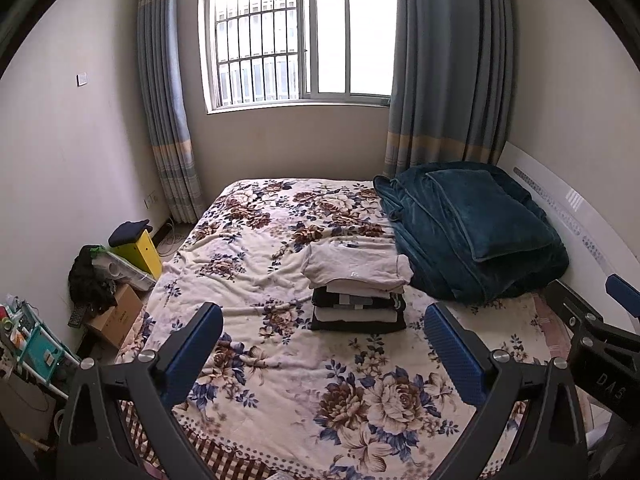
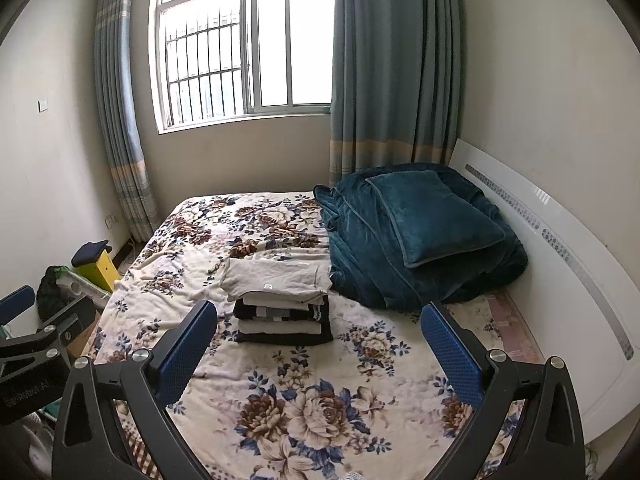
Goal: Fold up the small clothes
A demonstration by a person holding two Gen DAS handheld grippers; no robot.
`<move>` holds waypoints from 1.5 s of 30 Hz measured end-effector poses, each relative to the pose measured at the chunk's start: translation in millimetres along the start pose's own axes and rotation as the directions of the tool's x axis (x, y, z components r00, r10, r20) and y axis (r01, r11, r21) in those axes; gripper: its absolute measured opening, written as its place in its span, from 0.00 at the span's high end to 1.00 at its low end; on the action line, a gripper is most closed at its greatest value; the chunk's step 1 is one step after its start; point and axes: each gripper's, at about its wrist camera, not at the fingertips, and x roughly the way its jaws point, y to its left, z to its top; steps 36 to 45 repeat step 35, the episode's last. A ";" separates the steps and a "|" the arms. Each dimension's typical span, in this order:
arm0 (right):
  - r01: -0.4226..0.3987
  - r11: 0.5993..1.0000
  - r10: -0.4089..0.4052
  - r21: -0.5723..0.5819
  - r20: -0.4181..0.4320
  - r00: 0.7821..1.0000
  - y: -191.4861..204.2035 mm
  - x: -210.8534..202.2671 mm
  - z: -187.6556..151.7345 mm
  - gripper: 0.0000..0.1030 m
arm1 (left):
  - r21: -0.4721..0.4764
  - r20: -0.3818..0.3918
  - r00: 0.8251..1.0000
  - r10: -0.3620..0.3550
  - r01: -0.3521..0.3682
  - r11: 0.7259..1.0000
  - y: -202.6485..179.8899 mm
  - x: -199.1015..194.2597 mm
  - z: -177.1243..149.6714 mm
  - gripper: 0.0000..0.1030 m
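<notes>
While both tools hover over the near edge of the bed, neither holds anything: the left hand-held gripper (image 1: 323, 330) stands with its blue-padded fingers wide apart and empty, and the right hand-held gripper (image 2: 319, 328) likewise.

Nearest lies the cream bedspread printed with brown and blue flowers (image 1: 280, 392), rumpled toward the far left.

Mid-bed, the stack of folded small clothes (image 1: 358, 292), alternating pale and black layers with a beige top piece (image 2: 276, 280), sits just beside the heaped teal plush blanket (image 1: 472, 236); a matching teal pillow (image 2: 432, 216) rests on that heap.

No unfolded garment shows on the bed. Judgement: folding looks finished or between pieces.

If the top piece needs squaring, pinch only its edges, one tool per corner, and avoid dragging the layers beneath.
</notes>
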 end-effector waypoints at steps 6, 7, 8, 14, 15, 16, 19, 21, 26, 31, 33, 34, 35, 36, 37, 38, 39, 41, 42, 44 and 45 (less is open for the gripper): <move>-0.002 1.000 0.002 0.003 0.003 1.000 -1.3 -2.9 -0.6 0.00 | -0.005 0.008 1.000 0.004 -0.003 1.000 -0.9 -3.3 -1.6 0.00; -0.001 1.000 0.001 0.003 0.004 1.000 -1.6 -3.5 -1.0 0.00 | -0.007 0.009 1.000 0.002 -0.002 1.000 -0.9 -3.6 -0.6 0.00; -0.002 1.000 0.002 0.004 0.005 1.000 -1.8 -3.7 -1.1 0.00 | -0.008 0.010 1.000 0.003 -0.003 1.000 -0.8 -4.6 -1.9 0.00; -0.009 1.000 0.009 -0.006 0.000 1.000 -2.1 -2.4 -0.1 0.00 | -0.008 0.012 1.000 0.005 -0.005 1.000 -1.6 -6.1 -2.5 0.00; -0.010 1.000 0.010 -0.007 0.001 1.000 -2.1 -2.5 0.3 0.00 | -0.009 0.012 1.000 0.008 -0.008 1.000 -1.7 -6.2 -2.7 0.00; -0.012 1.000 0.012 -0.006 0.000 1.000 -1.7 -2.0 0.7 0.00 | -0.008 0.013 1.000 0.009 -0.009 1.000 -1.9 -6.3 -2.5 0.00; -0.010 1.000 0.010 -0.006 0.002 1.000 -2.7 -1.9 0.4 0.00 | -0.010 0.014 1.000 0.012 -0.012 1.000 -2.5 -7.3 -2.8 0.00; -0.011 1.000 0.011 -0.008 0.002 1.000 -2.5 -1.2 0.3 0.00 | -0.011 0.018 1.000 0.014 -0.013 1.000 -3.3 -8.4 -4.0 0.00; -0.010 1.000 0.010 -0.009 0.000 1.000 0.7 -0.4 1.2 0.00 | -0.013 0.018 1.000 0.015 -0.015 1.000 -3.9 -10.2 -6.0 0.00; -0.011 1.000 0.011 -0.009 -0.001 1.000 1.4 -1.8 1.3 0.00 | -0.015 0.017 1.000 0.019 -0.019 1.000 -4.1 -13.5 -9.1 0.00; -0.012 1.000 0.012 -0.008 -0.001 1.000 1.1 -1.6 1.2 0.00 | -0.012 0.020 0.999 0.025 -0.024 1.000 -4.6 -15.9 -10.5 0.00; -0.011 1.000 0.011 -0.007 0.000 1.000 1.3 -2.2 1.0 0.00 | -0.011 0.022 0.999 0.022 -0.022 1.000 -4.9 -16.5 -10.2 0.00; -0.010 1.000 0.010 -0.008 0.000 1.000 1.5 -1.6 1.2 0.00 | -0.010 0.022 1.000 0.021 -0.021 1.000 -4.7 -16.6 -10.8 0.00; -0.010 1.000 0.010 -0.008 0.000 1.000 1.5 -1.6 1.2 0.00 | -0.010 0.022 1.000 0.021 -0.021 1.000 -4.7 -16.6 -10.8 0.00; -0.010 1.000 0.010 -0.008 0.000 1.000 1.5 -1.6 1.2 0.00 | -0.010 0.022 1.000 0.021 -0.021 1.000 -4.7 -16.6 -10.8 0.00; -0.010 1.000 0.010 -0.008 0.000 1.000 1.5 -1.6 1.2 0.00 | -0.010 0.022 1.000 0.021 -0.021 1.000 -4.7 -16.6 -10.8 0.00; -0.010 1.000 0.010 -0.008 0.000 1.000 1.5 -1.6 1.2 0.00 | -0.010 0.022 1.000 0.021 -0.021 1.000 -4.7 -16.6 -10.8 0.00; -0.010 1.000 0.010 -0.008 0.000 1.000 1.5 -1.6 1.2 0.00 | -0.010 0.022 1.000 0.021 -0.021 1.000 -4.7 -16.6 -10.8 0.00; -0.010 1.000 0.010 -0.008 0.000 1.000 1.5 -1.6 1.2 0.00 | -0.010 0.022 1.000 0.021 -0.021 1.000 -4.7 -16.6 -10.8 0.00; -0.010 1.000 0.010 -0.008 0.000 1.000 1.5 -1.6 1.2 0.00 | -0.010 0.022 1.000 0.021 -0.021 1.000 -4.7 -16.6 -10.8 0.00; -0.010 1.000 0.010 -0.008 0.000 1.000 1.5 -1.6 1.2 0.00 | -0.010 0.022 1.000 0.021 -0.021 1.000 -4.7 -16.6 -10.8 0.00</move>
